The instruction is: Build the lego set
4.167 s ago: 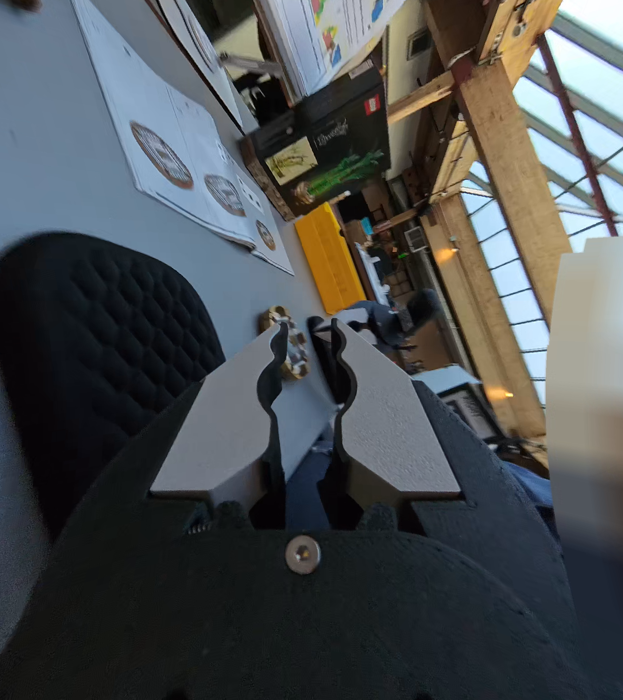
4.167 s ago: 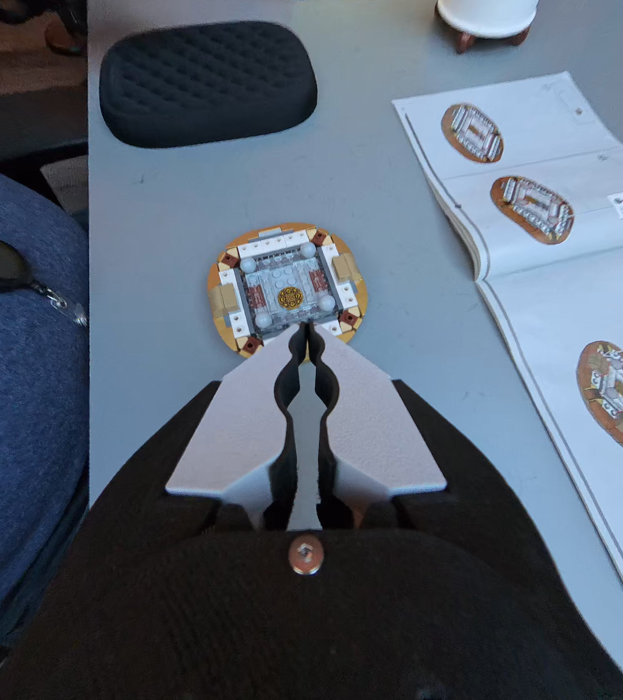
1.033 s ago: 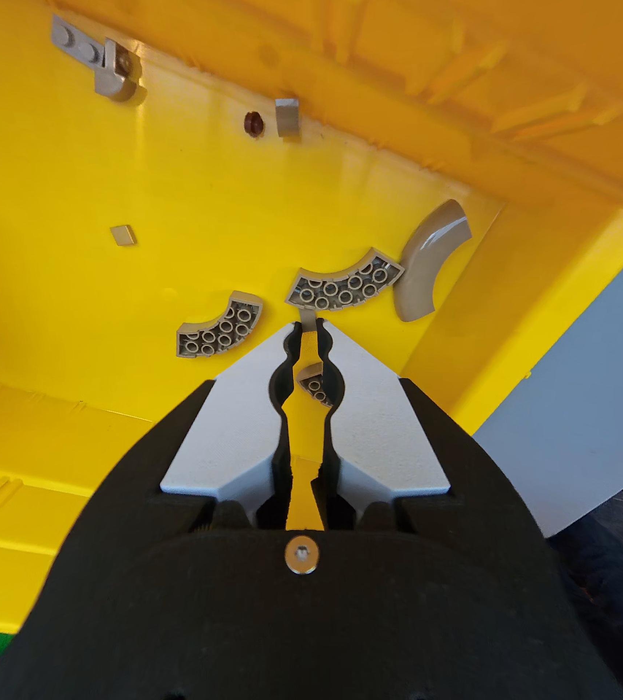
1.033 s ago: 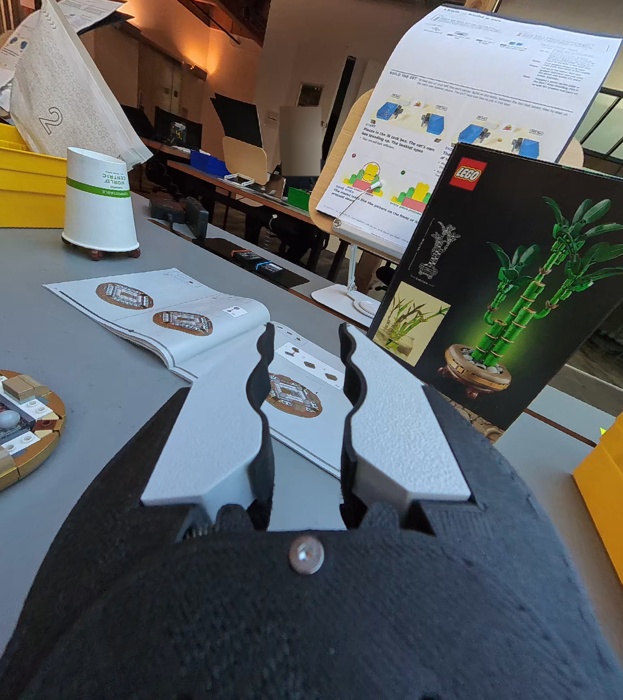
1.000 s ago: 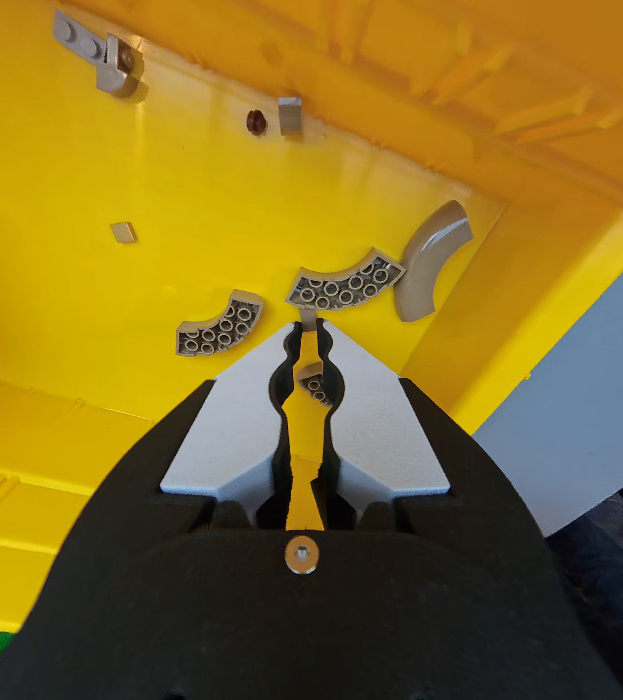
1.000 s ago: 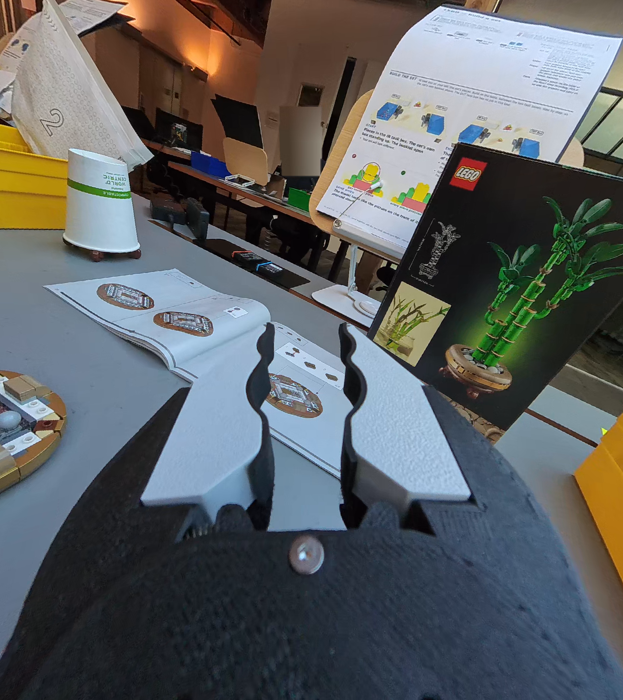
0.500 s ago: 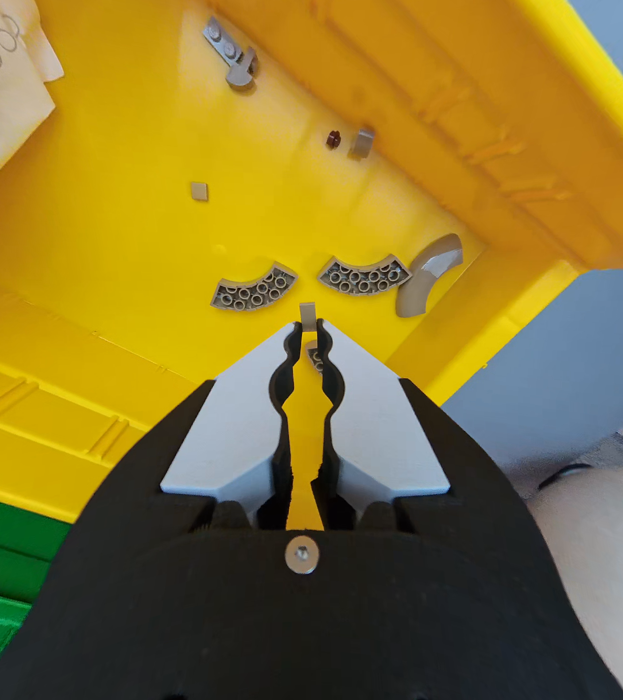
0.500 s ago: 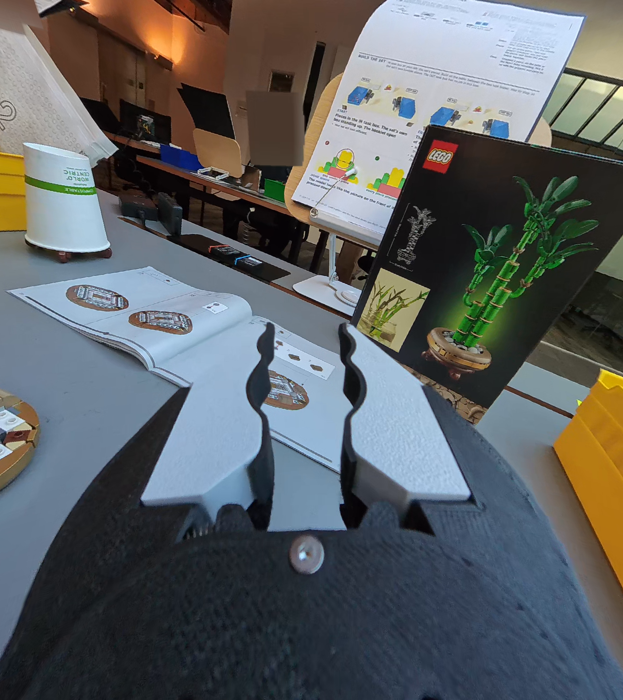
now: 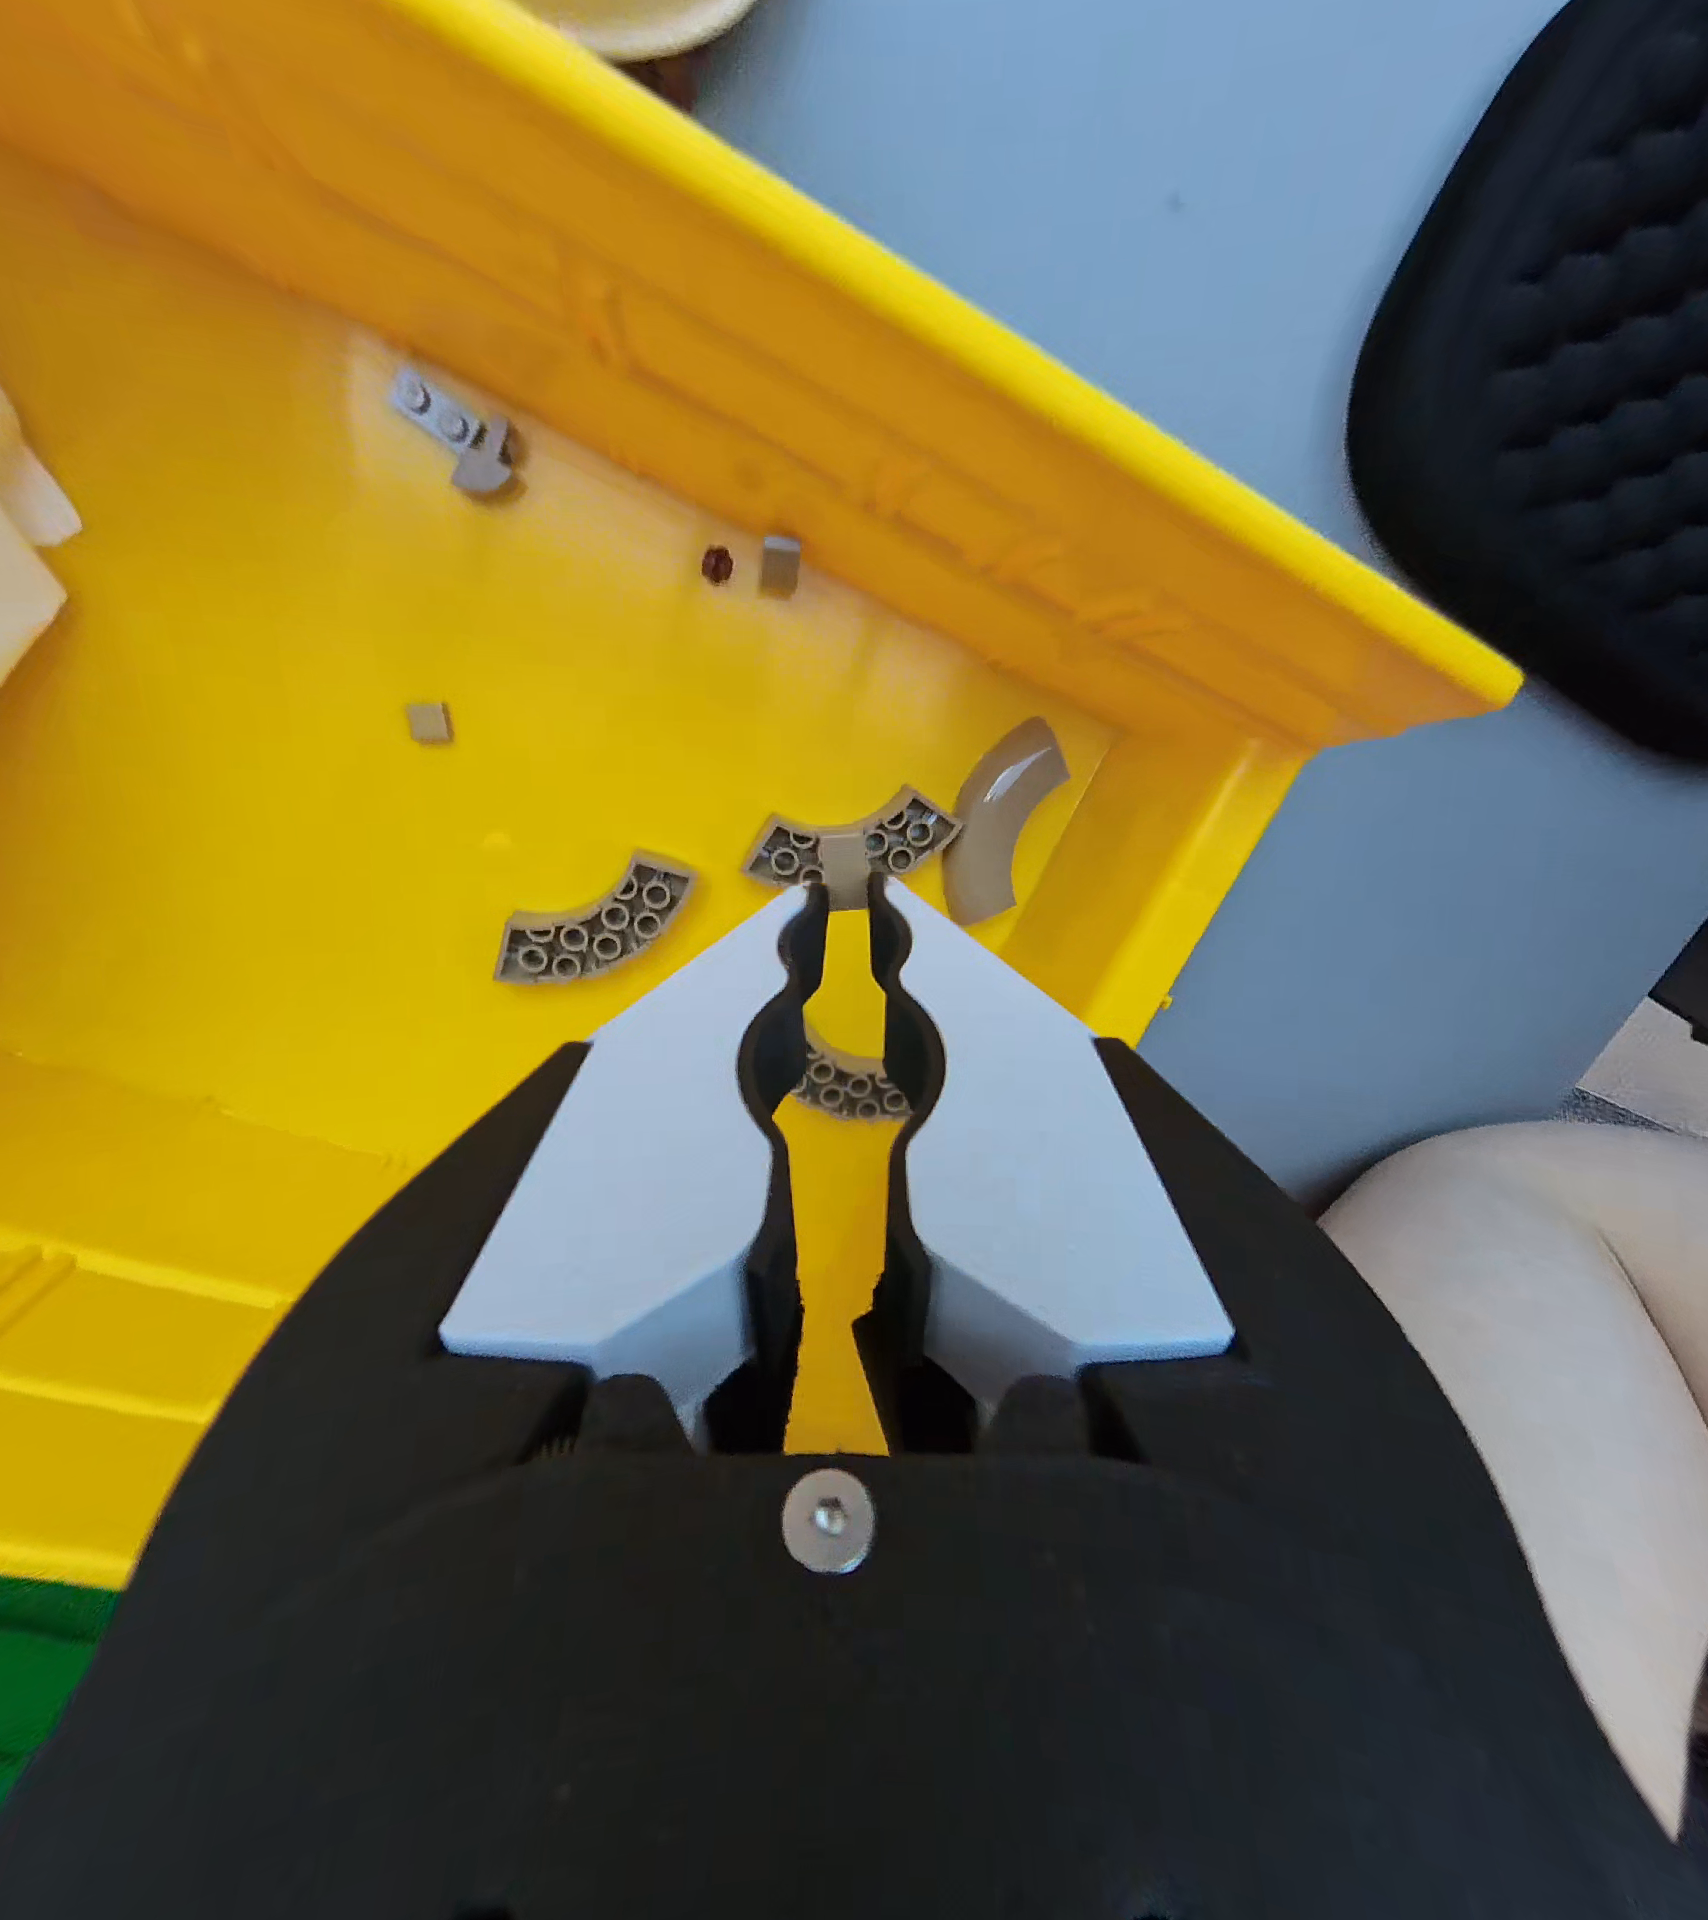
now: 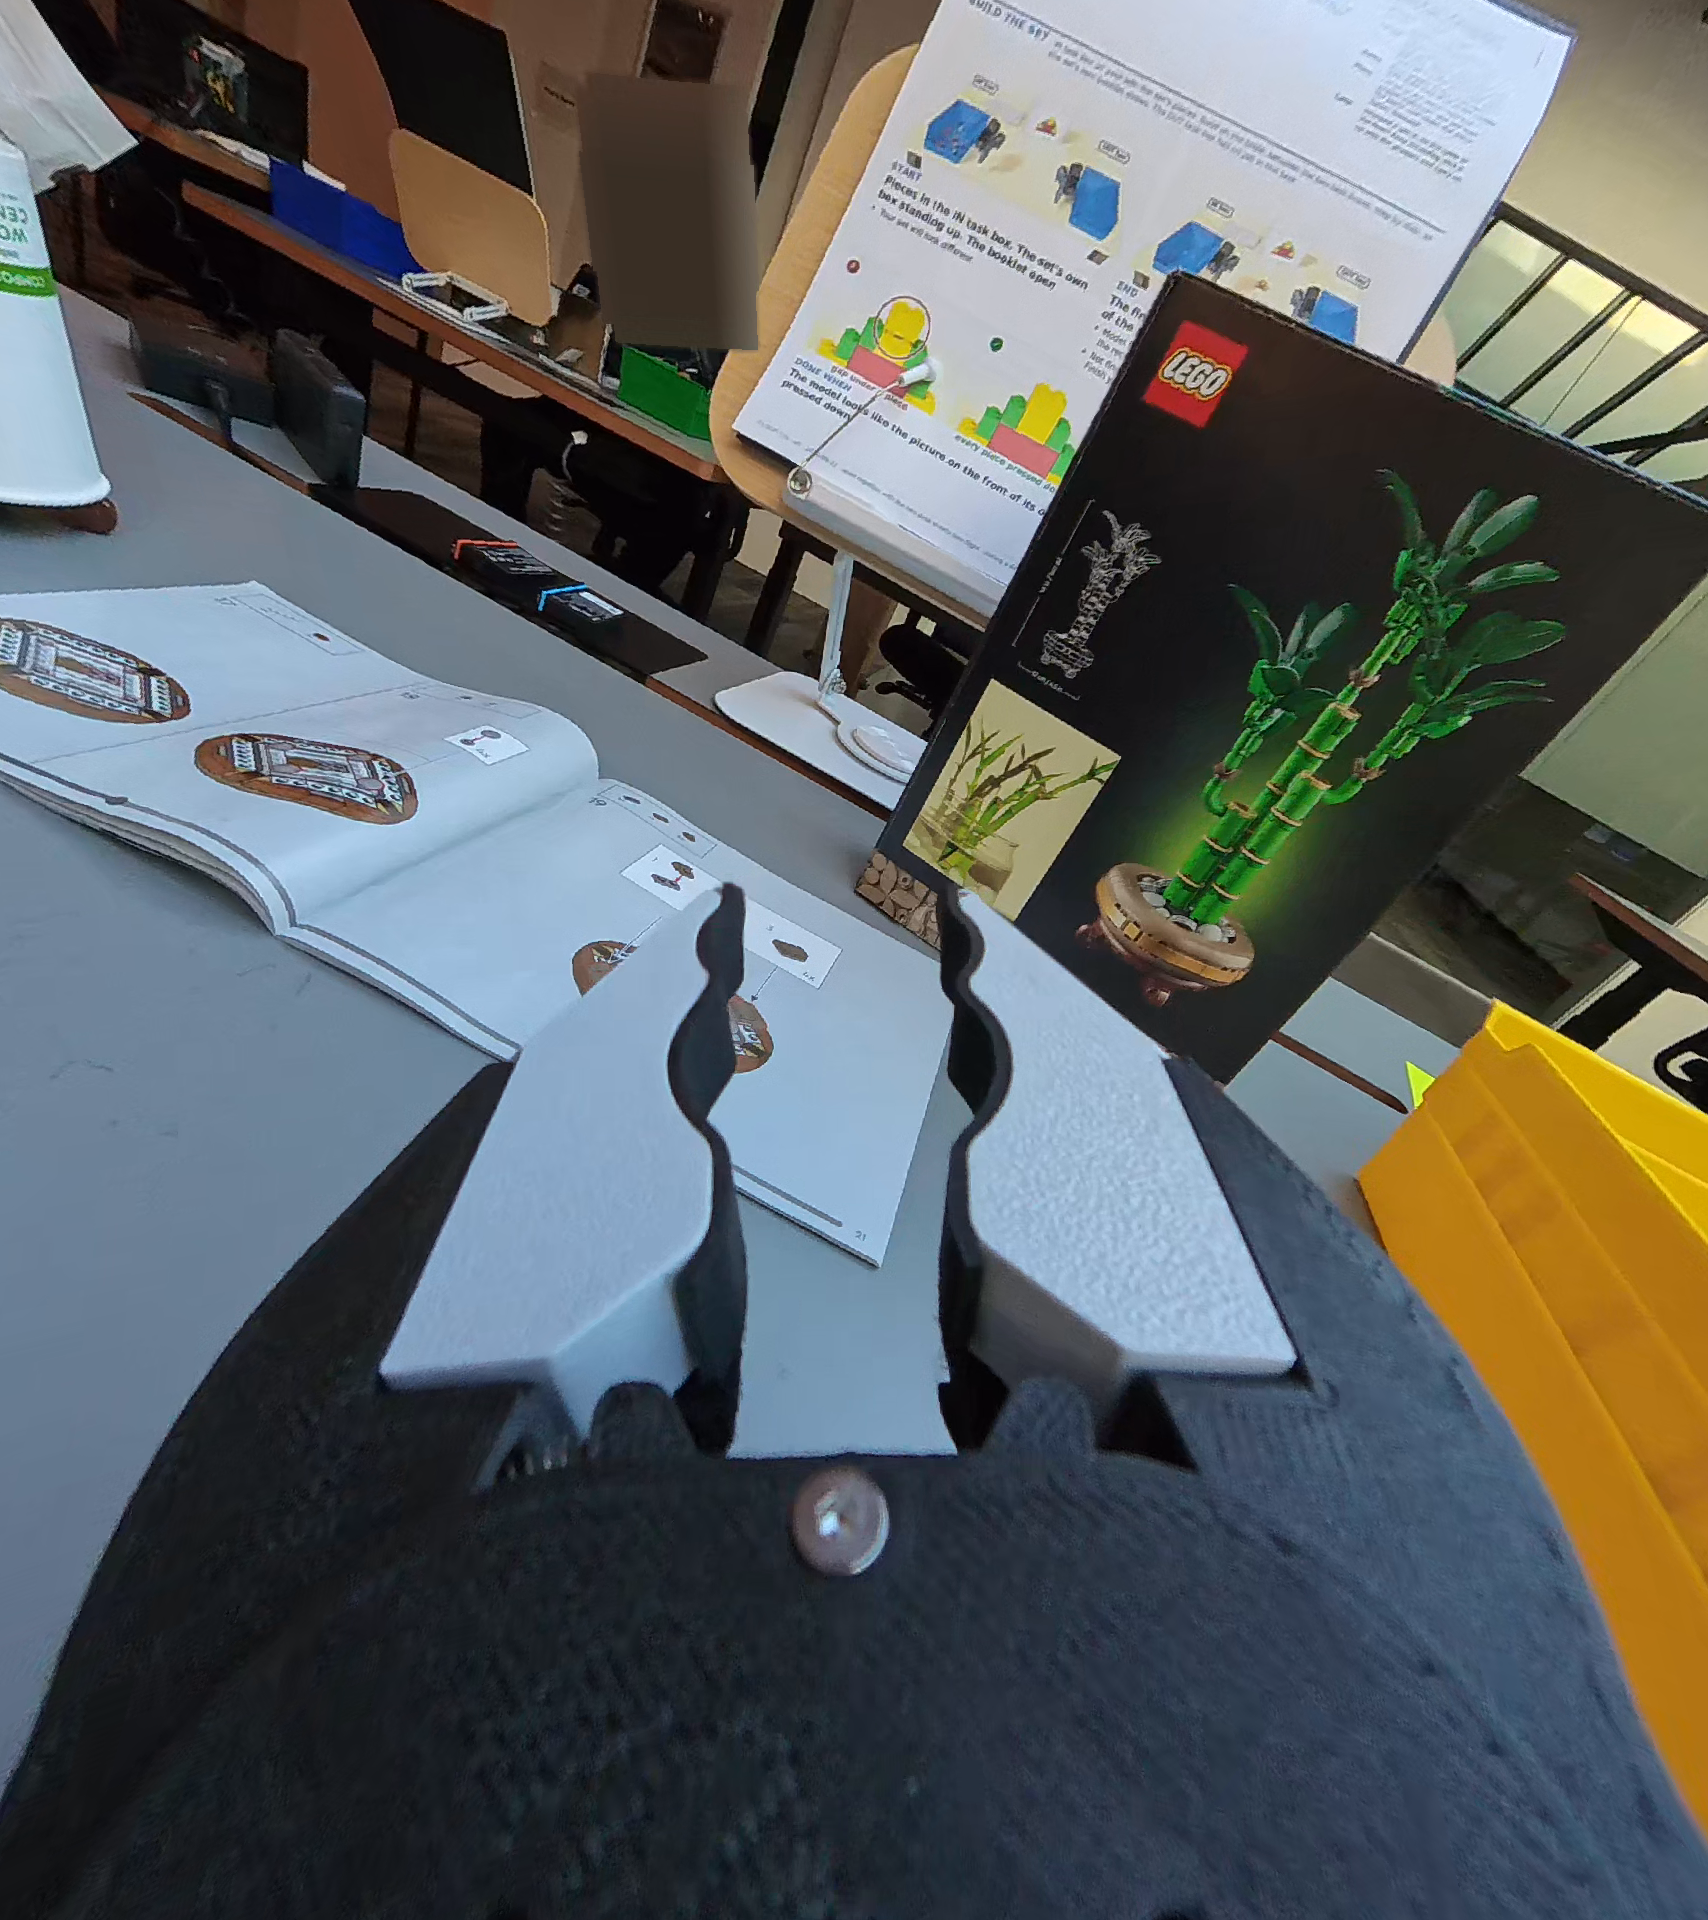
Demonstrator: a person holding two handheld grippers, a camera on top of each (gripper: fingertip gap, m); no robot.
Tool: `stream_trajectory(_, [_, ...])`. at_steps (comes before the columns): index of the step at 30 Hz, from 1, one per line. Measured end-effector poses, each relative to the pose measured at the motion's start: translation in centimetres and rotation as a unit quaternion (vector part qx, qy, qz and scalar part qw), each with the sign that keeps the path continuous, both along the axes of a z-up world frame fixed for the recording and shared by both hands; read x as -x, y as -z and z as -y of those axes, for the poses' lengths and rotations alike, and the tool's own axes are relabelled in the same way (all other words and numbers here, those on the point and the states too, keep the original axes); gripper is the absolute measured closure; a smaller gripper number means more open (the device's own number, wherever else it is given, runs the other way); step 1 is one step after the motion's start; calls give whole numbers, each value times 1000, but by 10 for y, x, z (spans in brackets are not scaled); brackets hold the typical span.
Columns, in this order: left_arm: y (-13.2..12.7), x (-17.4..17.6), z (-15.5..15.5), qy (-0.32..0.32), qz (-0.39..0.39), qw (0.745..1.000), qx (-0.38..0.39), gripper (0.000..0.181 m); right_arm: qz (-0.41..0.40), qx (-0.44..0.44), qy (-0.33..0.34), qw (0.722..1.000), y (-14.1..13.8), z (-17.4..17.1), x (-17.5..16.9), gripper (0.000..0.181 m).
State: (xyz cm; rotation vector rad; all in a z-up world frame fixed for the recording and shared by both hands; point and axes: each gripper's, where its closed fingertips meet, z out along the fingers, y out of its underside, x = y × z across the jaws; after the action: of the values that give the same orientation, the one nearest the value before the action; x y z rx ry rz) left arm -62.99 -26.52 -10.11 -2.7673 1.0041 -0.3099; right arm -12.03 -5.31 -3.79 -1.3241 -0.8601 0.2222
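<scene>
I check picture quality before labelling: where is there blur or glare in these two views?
Left wrist view: black cushion and bin rim are motion-smeared, and the curved tan piece carries a glare streak. Right wrist view: mostly sharp, straight lines bowing near the edges.

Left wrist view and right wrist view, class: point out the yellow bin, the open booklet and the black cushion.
yellow bin (image 9: 933, 281): left wrist view, top rim.
open booklet (image 10: 476, 914): right wrist view, right-hand page.
black cushion (image 9: 1639, 416): left wrist view, quilted top.

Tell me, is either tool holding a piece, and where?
The left tool pinches a small tan piece by its near end, above the yellow bin. The right tool holds nothing.
</scene>
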Motion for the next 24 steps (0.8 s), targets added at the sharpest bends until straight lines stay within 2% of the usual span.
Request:
stream_trajectory(1, [0,-1,-2,-1,4,1000,0,175,2,2,-1,1000,1,0,1,145])
stream_trajectory(7, [-3,-5,-3,12,25,1000,-12,175,5,5,-7,1000,3,1,3,145])
stream_trajectory(10, [-20,-14,-7,28,40,997,-56,175,3,0,-11,1000,1,2,4,145])
stream_trajectory(13, [-48,-33,-9,74,63,987,-128,175,-3,-4,-14,1000,-2,3,3,145])
stream_trajectory(17, [-86,-71,-7,146,86,962,-214,175,-21,-6,-24,999,-7,6,1,145])
stream_trajectory(20, [-107,-112,-10,195,98,939,-267,175,-36,-3,-33,999,-11,7,0,144])
stream_trajectory(22, [-116,-148,-16,212,117,927,-288,175,-44,-4,-38,998,-14,9,-1,144])
stream_trajectory(24, [-113,-188,-22,217,127,927,-279,175,-54,-7,-44,998,-17,11,-2,144])
